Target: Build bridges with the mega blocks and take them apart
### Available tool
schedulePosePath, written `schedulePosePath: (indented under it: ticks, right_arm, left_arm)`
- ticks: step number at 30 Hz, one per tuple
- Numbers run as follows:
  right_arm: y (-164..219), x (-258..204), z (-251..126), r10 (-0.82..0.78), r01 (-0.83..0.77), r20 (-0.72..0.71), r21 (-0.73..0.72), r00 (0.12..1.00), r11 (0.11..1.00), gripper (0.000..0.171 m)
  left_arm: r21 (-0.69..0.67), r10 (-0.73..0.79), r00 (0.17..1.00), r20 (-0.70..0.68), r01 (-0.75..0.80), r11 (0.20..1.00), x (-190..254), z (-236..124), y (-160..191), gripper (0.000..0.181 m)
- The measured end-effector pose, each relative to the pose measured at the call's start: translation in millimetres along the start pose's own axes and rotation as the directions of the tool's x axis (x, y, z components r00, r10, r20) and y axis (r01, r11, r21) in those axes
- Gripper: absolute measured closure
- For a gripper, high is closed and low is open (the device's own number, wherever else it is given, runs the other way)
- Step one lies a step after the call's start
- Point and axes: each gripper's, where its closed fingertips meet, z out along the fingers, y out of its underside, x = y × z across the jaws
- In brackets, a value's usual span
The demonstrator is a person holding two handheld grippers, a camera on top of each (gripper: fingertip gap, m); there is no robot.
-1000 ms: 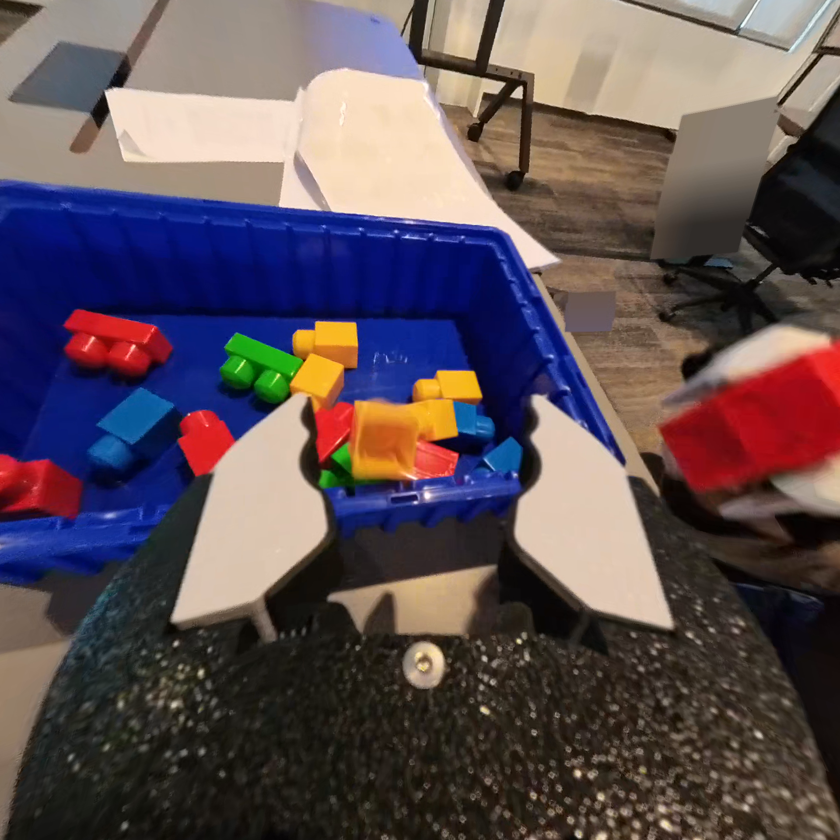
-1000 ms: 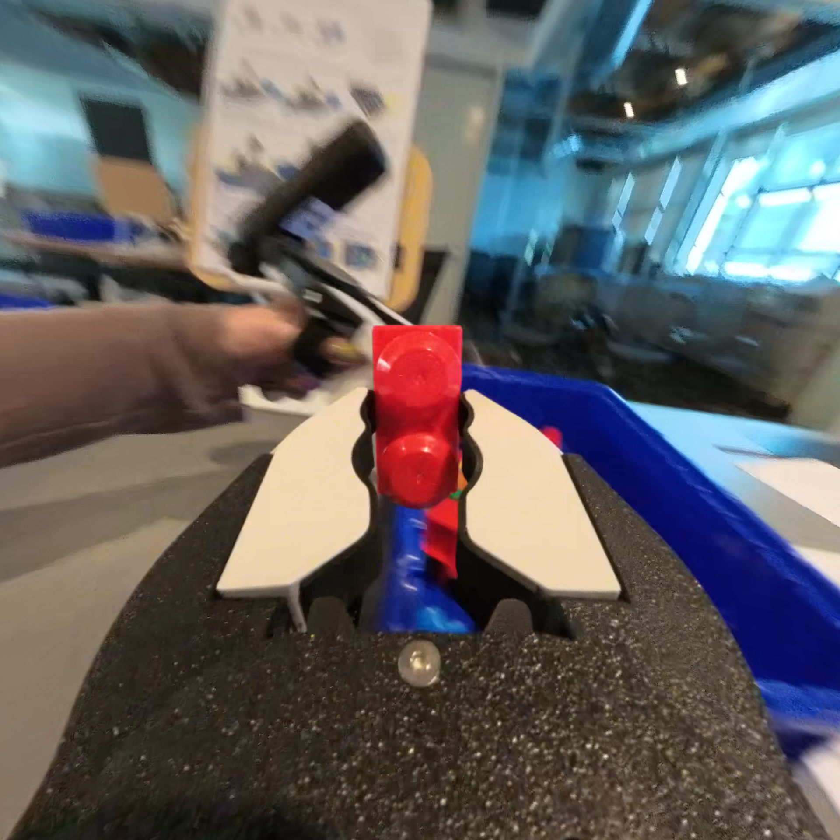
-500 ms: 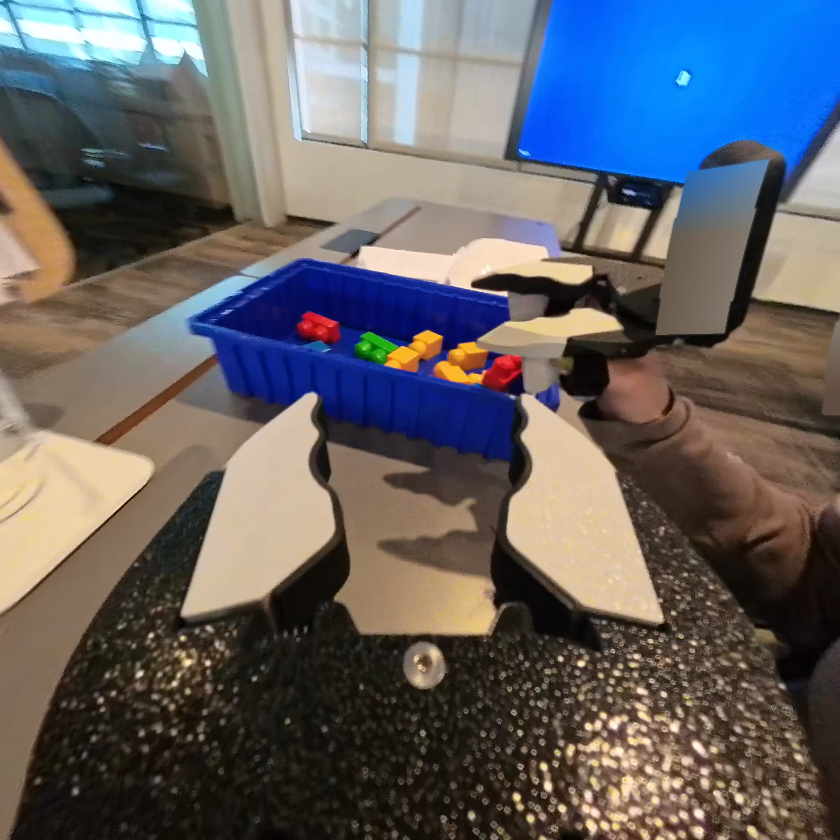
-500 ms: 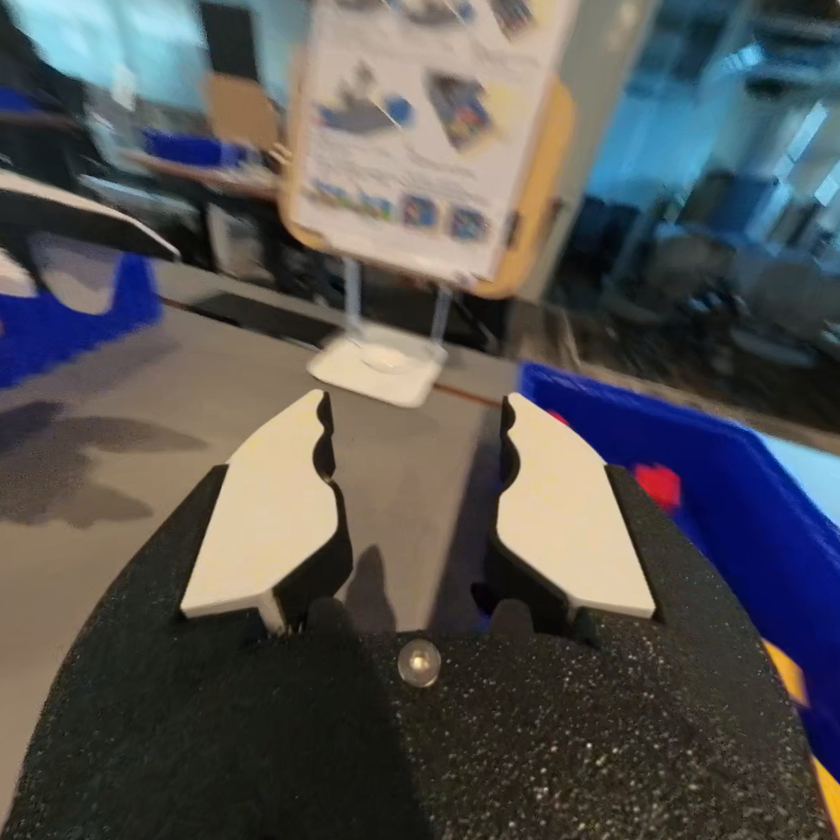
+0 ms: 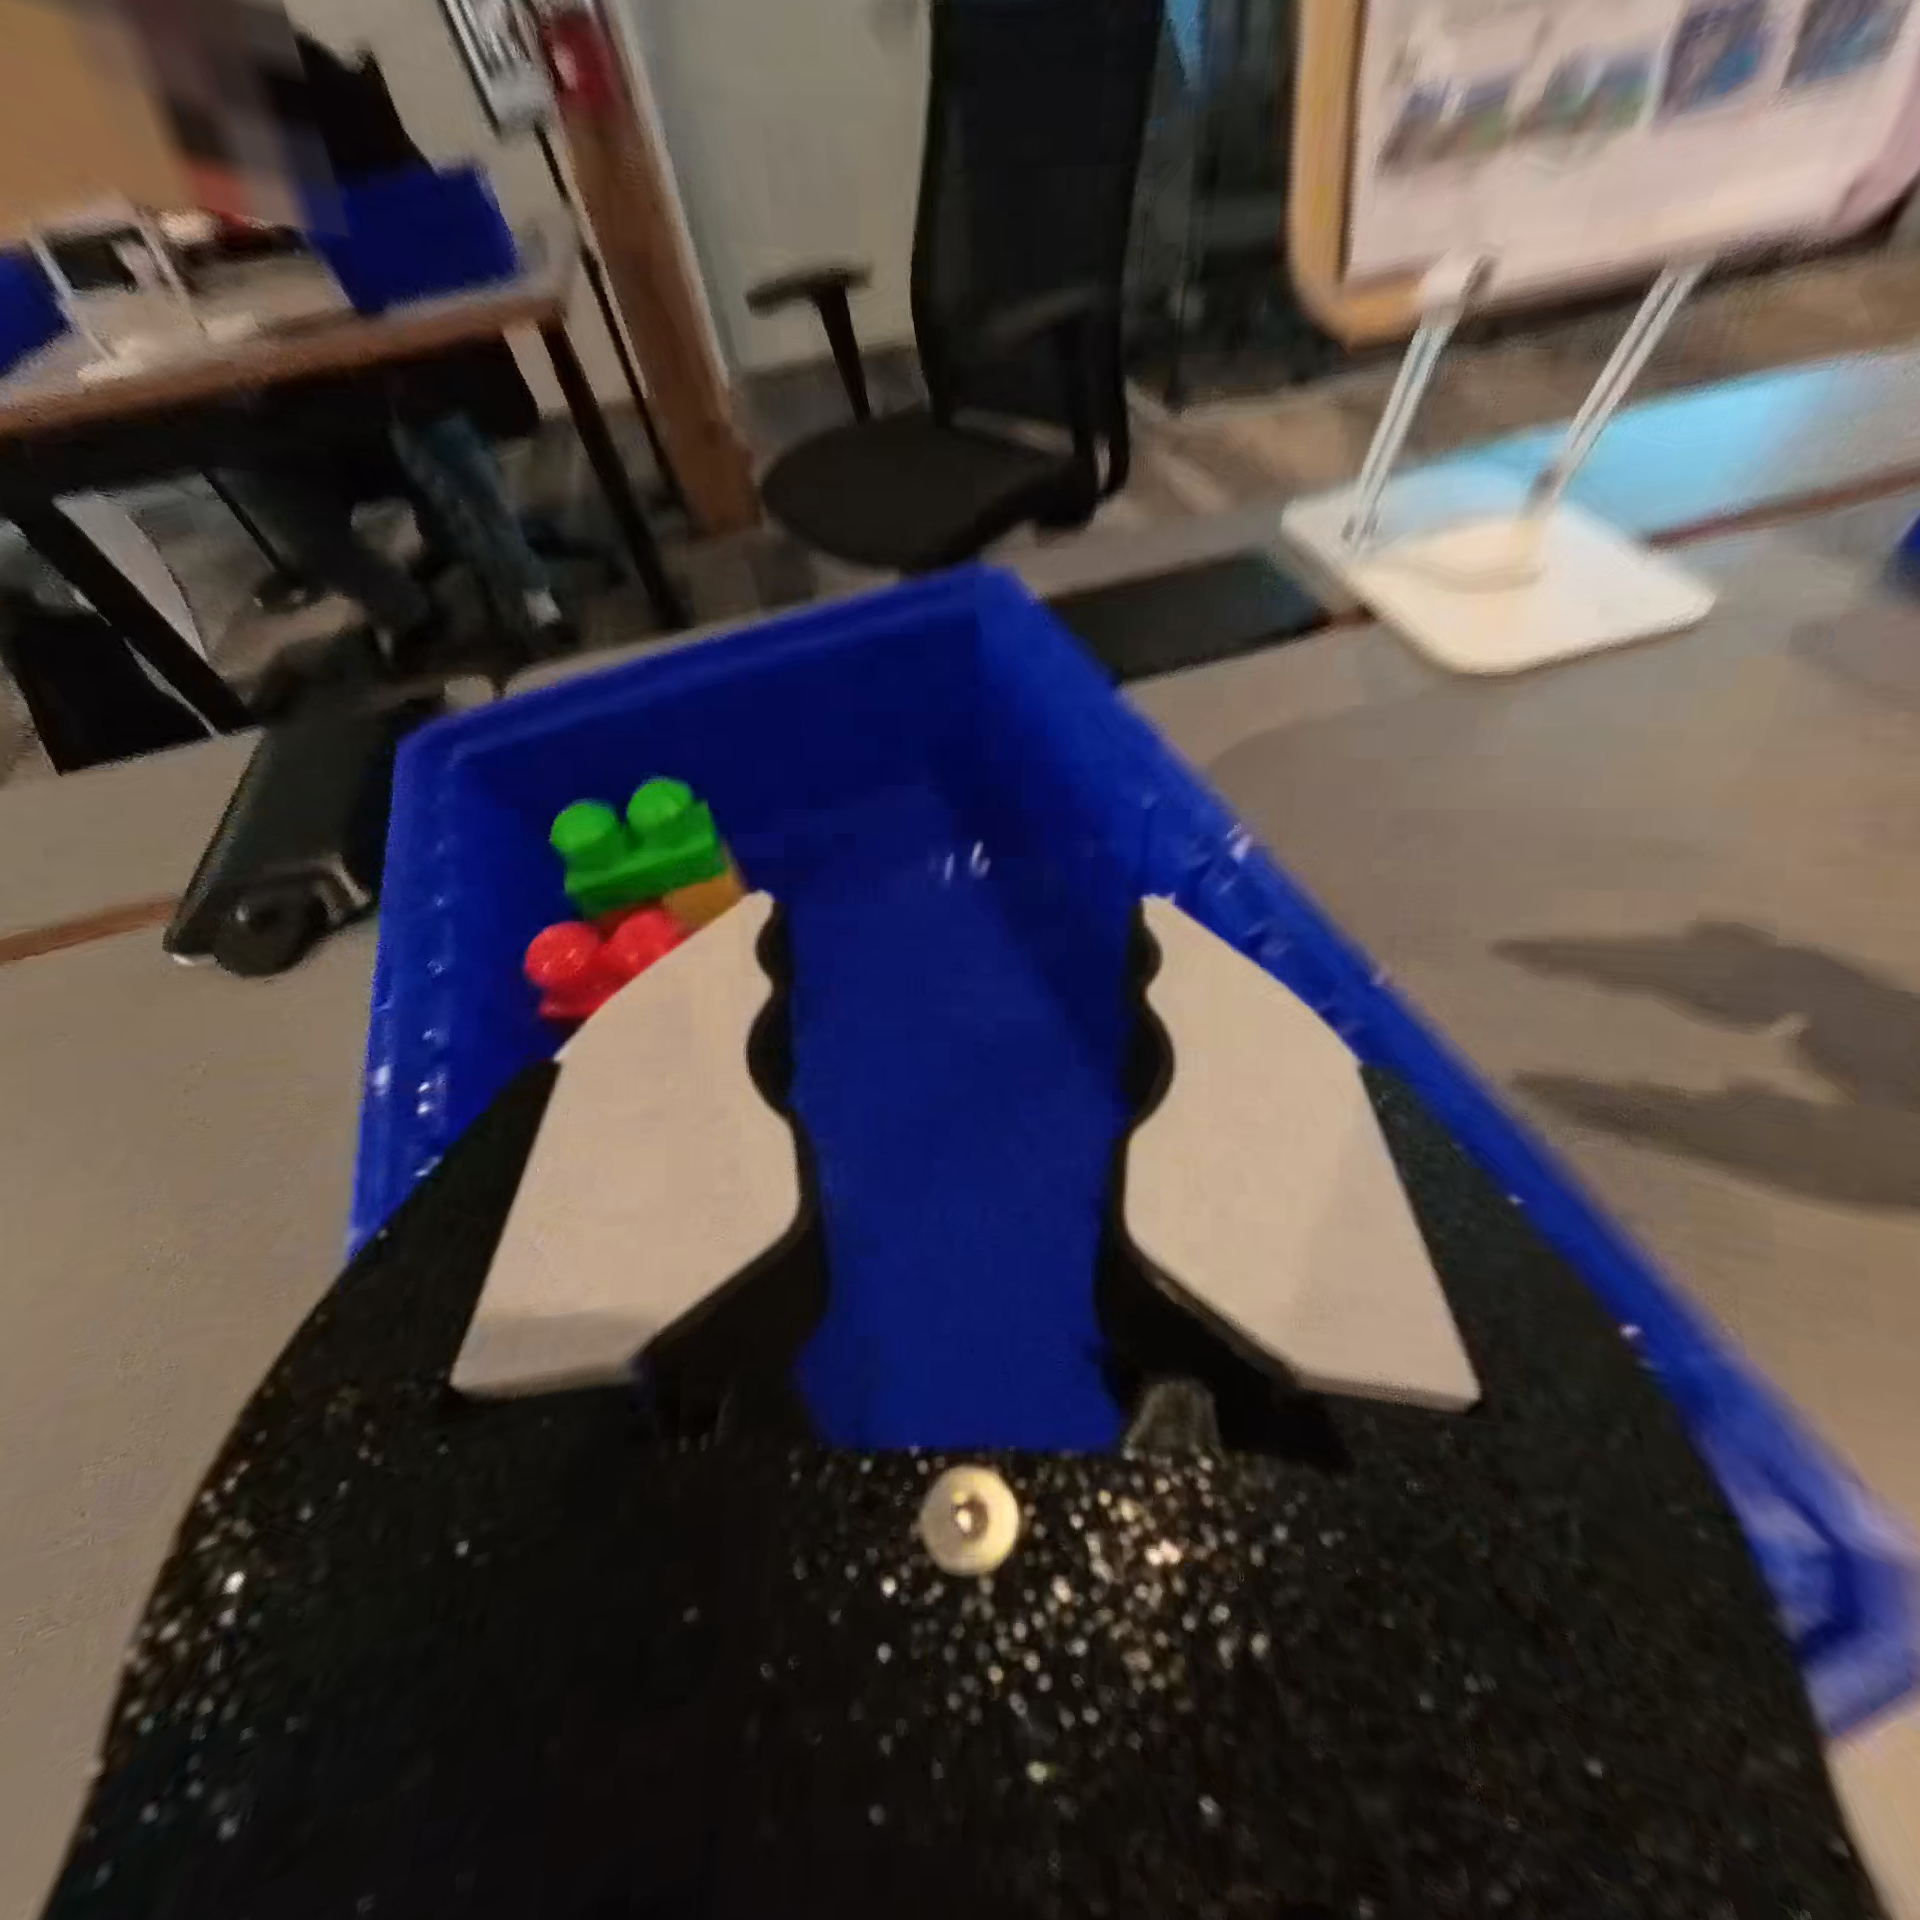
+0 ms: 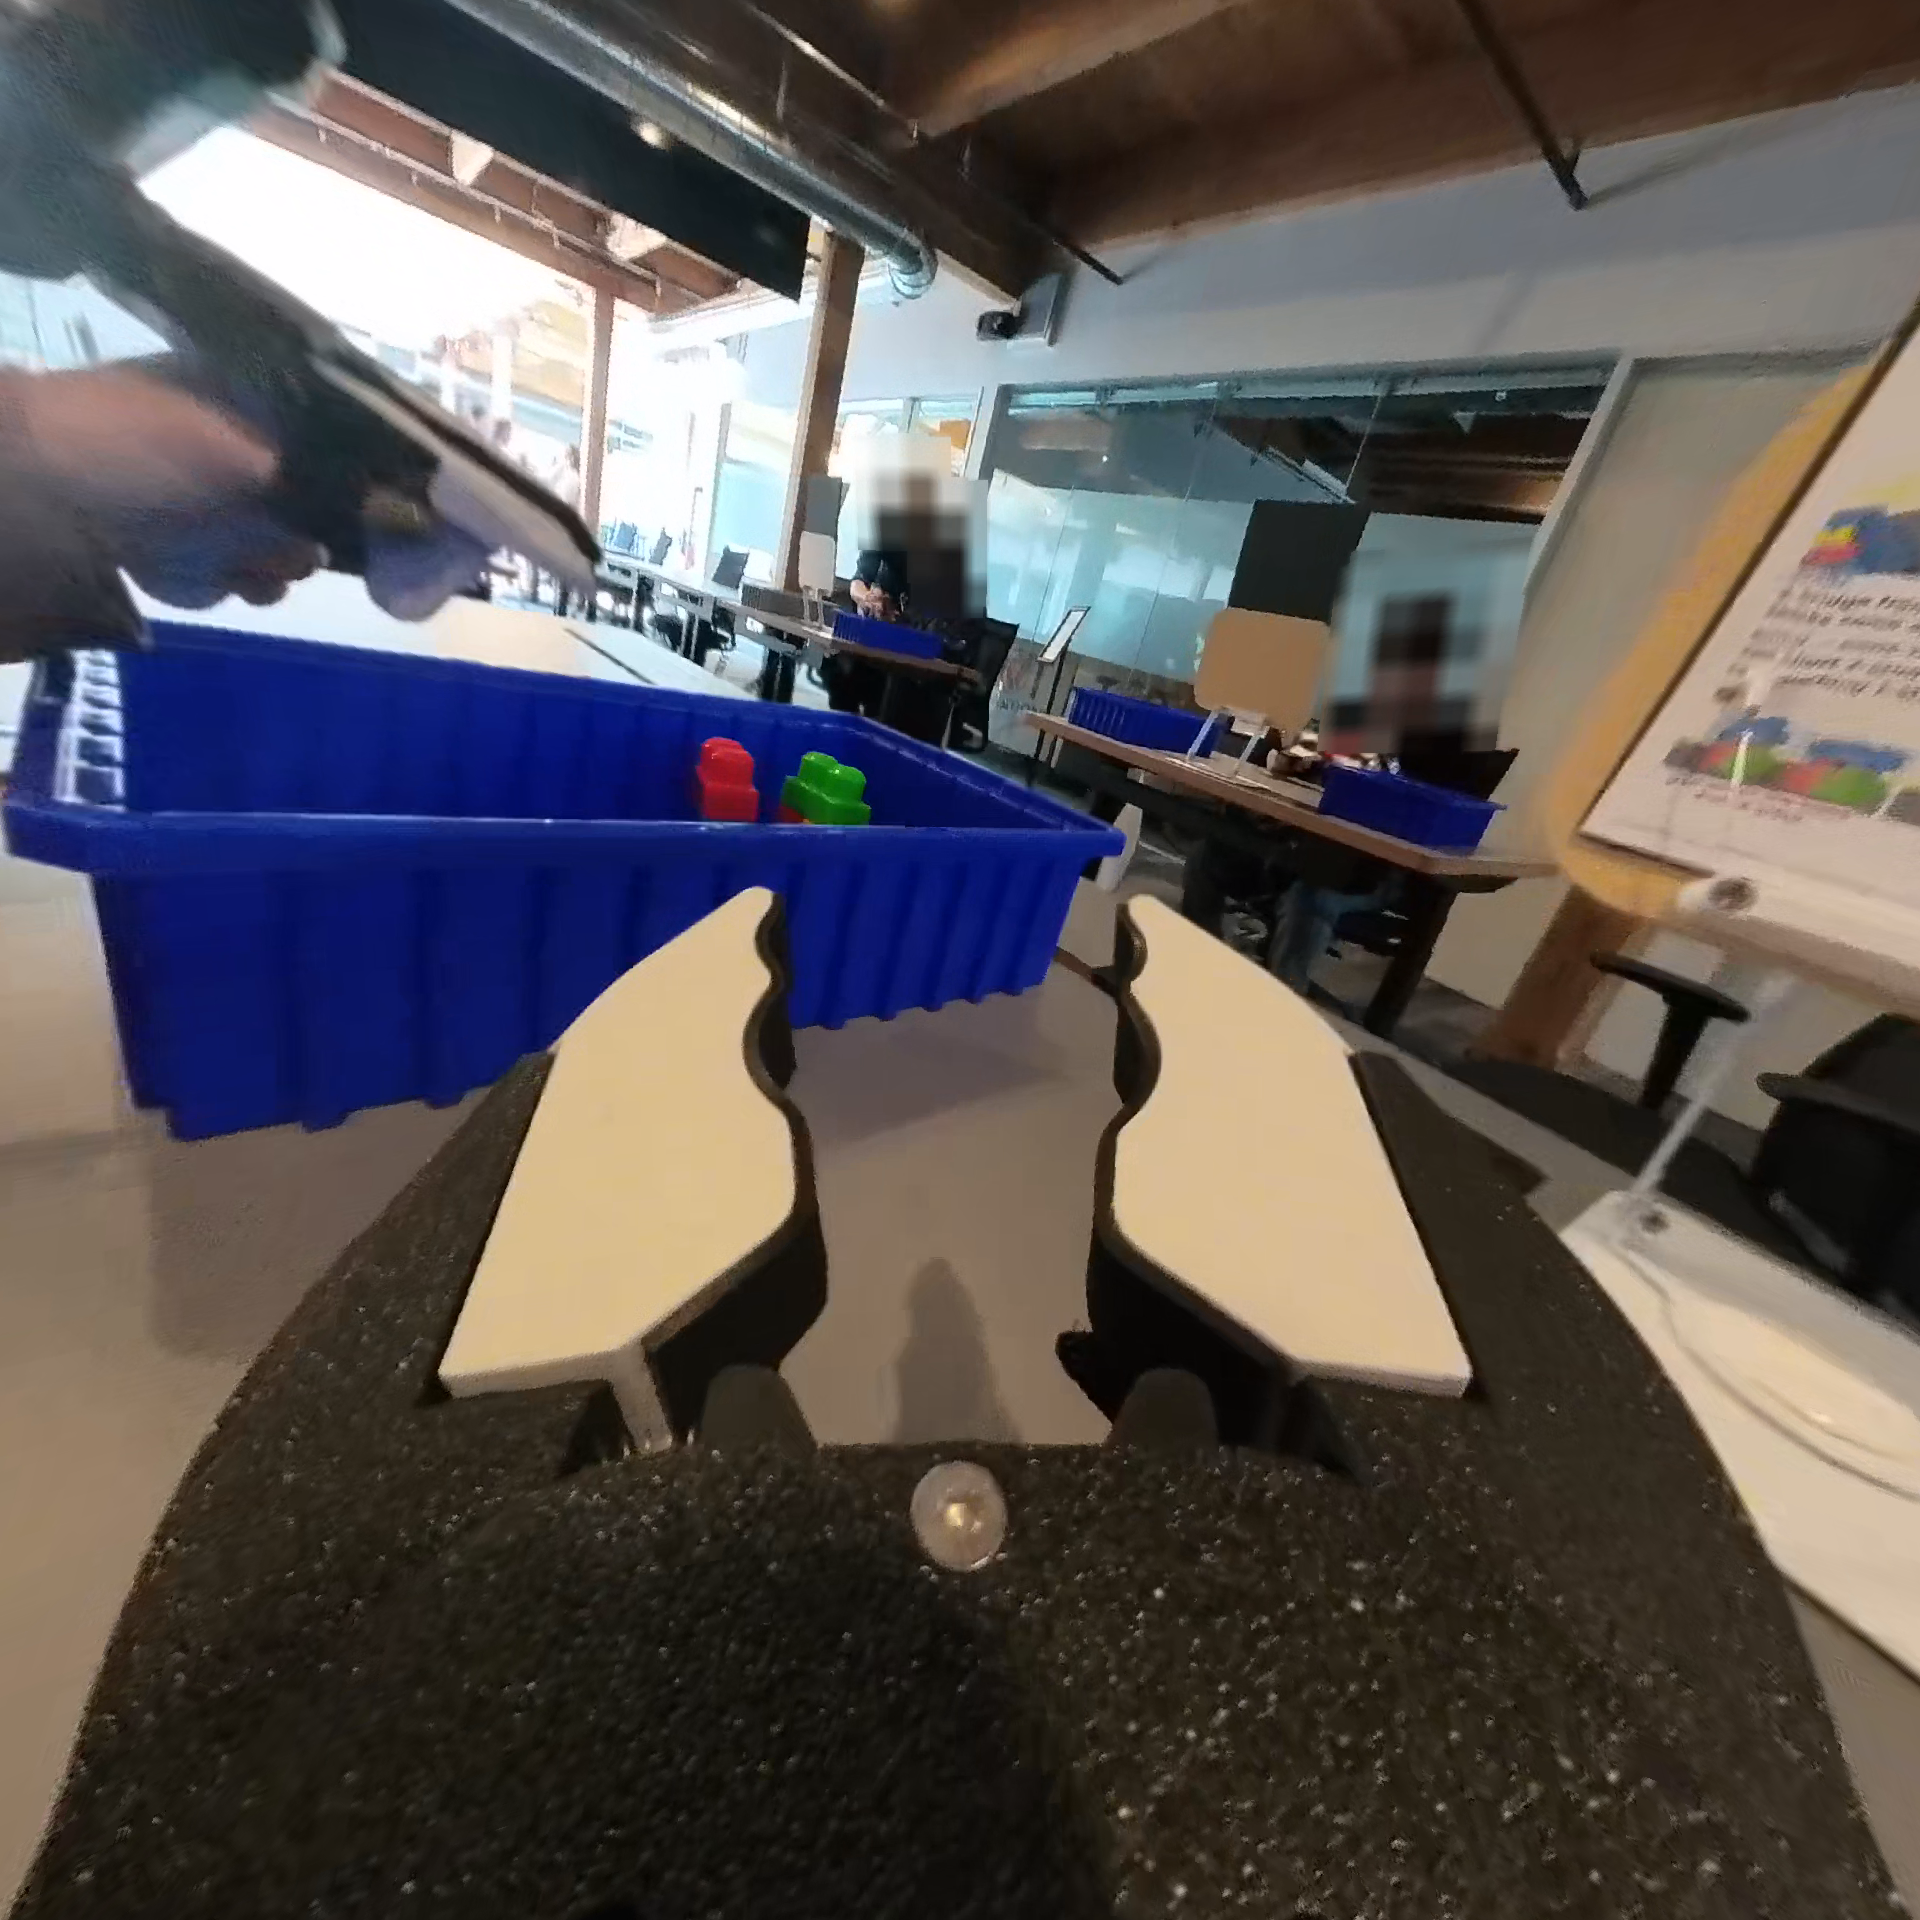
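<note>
**Both grippers empty over and beside the block bin**

The left gripper [image 5: 951, 935] is held above the blue bin [image 5: 1049, 727], jaws spread wide with nothing between them; only the bin's bare floor shows in the gap. The right gripper [image 6: 945, 925] is held low over the grey table [image 6: 156, 1226], just outside the bin's near wall, jaws likewise parted and empty.

Blocks noted in the bin's far left corner: a green block [image 5: 636, 847] with two studs up, a red block [image 5: 592, 961] just in front of it, and an orange piece [image 5: 707, 896] partly hidden behind the left finger. From the right wrist view the green and red blocks show just above the rim. No bridge is seen standing anywhere in view.

Handling, as judged: hollow rigid plastic, light, smooth-sided, not fragile. A grip across the flat side walls below the studs is advised; the rounded studs would likely slip. The corner walls may crowd a finger.
</note>
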Motion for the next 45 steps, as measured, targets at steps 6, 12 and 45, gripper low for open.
schedulePosePath:
  ticks: [6, 12, 45]
  right_arm:
    - [20.0, -0.8, 8.6, 0.050, -0.049, 0.066, -0.010, 0.997, 0.999, 0.109]
    - [21.3, 7.2, 7.7, 0.172, -0.172, 0.087, -0.005, 0.981, 0.985, 0.107]
    - [23.4, 6.3, 8.0, 0.283, -0.284, 0.143, -0.013, 0.949, 0.959, 0.114]
  left_arm:
    - [-0.377, 0.661, 0.746, -0.077, -0.636, 0.674, -58.2, 54.0, 57.0, 0.116]
    - [-0.402, 0.660, 0.592, -0.462, -0.803, 0.439, -68.0, 86.5, 74.5, 0.090]
    - [-0.353, 0.831, 0.554, 0.048, -0.769, 0.533, 57.7, 39.9, -78.0, 0.138]
